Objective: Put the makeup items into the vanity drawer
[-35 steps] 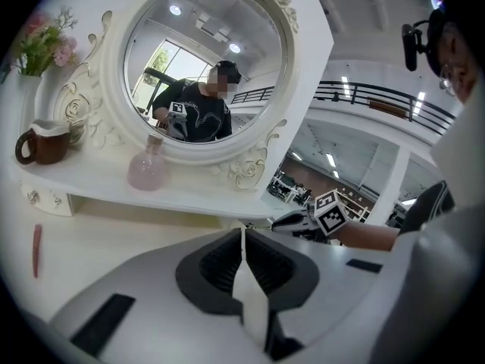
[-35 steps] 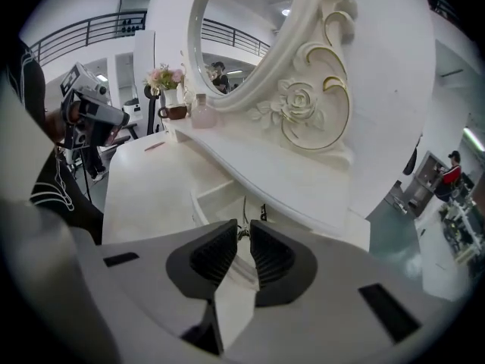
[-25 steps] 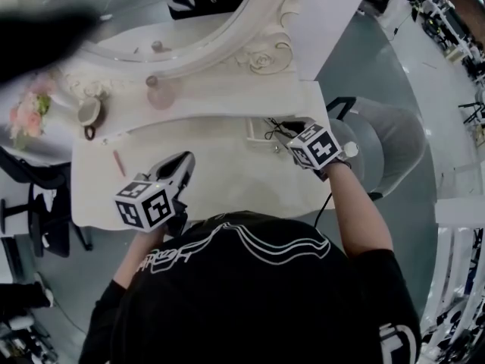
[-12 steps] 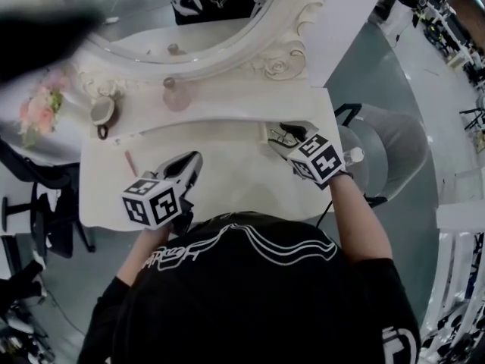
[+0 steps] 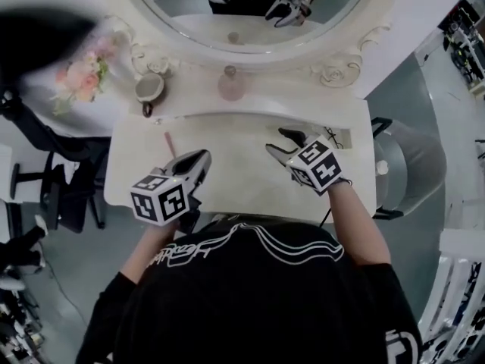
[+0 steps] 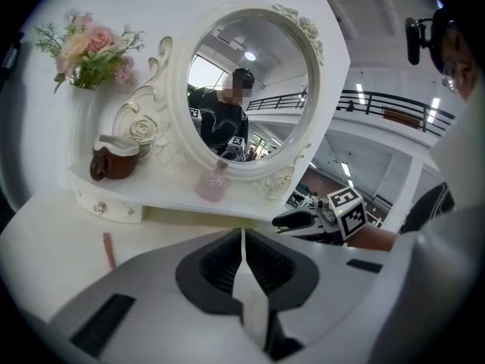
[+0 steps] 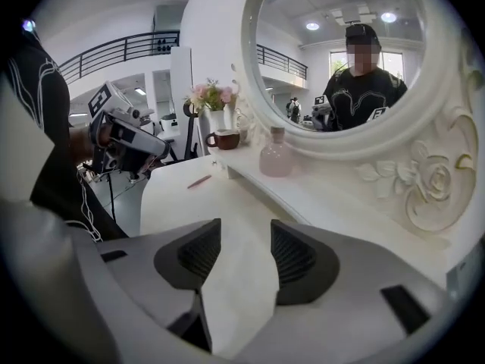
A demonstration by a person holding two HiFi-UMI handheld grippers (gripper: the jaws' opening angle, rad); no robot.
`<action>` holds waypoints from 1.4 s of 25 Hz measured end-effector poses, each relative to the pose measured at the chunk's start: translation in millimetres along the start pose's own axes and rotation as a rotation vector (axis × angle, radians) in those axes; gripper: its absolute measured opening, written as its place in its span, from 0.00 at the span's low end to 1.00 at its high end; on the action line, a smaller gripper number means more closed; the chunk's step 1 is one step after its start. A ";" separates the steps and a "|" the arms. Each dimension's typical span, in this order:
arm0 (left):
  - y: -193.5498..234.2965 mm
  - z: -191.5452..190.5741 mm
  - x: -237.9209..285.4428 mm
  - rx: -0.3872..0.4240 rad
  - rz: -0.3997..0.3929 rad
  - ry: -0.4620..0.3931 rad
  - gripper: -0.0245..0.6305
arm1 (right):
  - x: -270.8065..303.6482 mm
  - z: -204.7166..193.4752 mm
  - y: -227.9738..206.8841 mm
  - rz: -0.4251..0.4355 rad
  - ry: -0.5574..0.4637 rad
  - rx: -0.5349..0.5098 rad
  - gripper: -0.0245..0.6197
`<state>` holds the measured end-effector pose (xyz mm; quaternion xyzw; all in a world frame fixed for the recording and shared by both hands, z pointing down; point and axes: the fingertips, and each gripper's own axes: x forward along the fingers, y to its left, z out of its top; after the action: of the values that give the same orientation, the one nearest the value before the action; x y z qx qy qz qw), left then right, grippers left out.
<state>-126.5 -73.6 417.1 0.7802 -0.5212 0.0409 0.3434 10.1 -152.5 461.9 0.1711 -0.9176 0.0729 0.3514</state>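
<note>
Left gripper [image 5: 198,160] over the front-left part of the white vanity top [image 5: 242,184], pointing toward the mirror [image 5: 250,6]; in its own view the jaws are pressed together to a thin slit, with nothing in them. Right gripper [image 5: 282,142] is over the right-centre of the top. Its jaws have just been opening and now stand moderately apart, with only bare tabletop showing between the ribbed pads [image 7: 295,252]. We note one makeup item out in the open: a slim pink stick [image 5: 169,143] lying flat on the top near the left end, close to the raised shelf, beyond the left gripper's tips and clear of them. On the shelf under the mirror there is a pink bottle [image 5: 231,86] at centre and a brown cup [image 5: 149,89] to its left, with a bunch of pink flowers [image 5: 79,73] further left. In the left gripper view, a small drawer front with knobs [image 6: 114,209] sits below the shelf's left end and looks closed.
</note>
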 end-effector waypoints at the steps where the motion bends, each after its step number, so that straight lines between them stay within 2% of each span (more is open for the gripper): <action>1: 8.5 -0.1 -7.6 -0.008 0.010 -0.002 0.09 | 8.8 5.9 7.9 0.014 0.001 -0.003 0.36; 9: 84.7 -14.7 -74.7 -0.089 0.110 -0.028 0.09 | 86.3 41.5 76.0 0.124 0.032 -0.041 0.36; 15: 126.7 -18.3 -113.3 -0.122 0.150 -0.050 0.09 | 133.3 65.0 114.6 0.161 0.052 -0.058 0.36; 28: 191.4 -29.2 -170.1 -0.170 0.193 -0.069 0.09 | 228.8 96.5 169.6 0.117 0.098 -0.031 0.36; 35: 211.7 -33.4 -189.3 -0.180 0.202 -0.085 0.09 | 274.1 93.3 176.1 0.078 0.145 0.061 0.35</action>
<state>-380.6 47.6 467.1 0.6909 -0.6126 -0.0047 0.3839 -302.4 -84.3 573.8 0.1403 -0.8930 0.1265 0.4084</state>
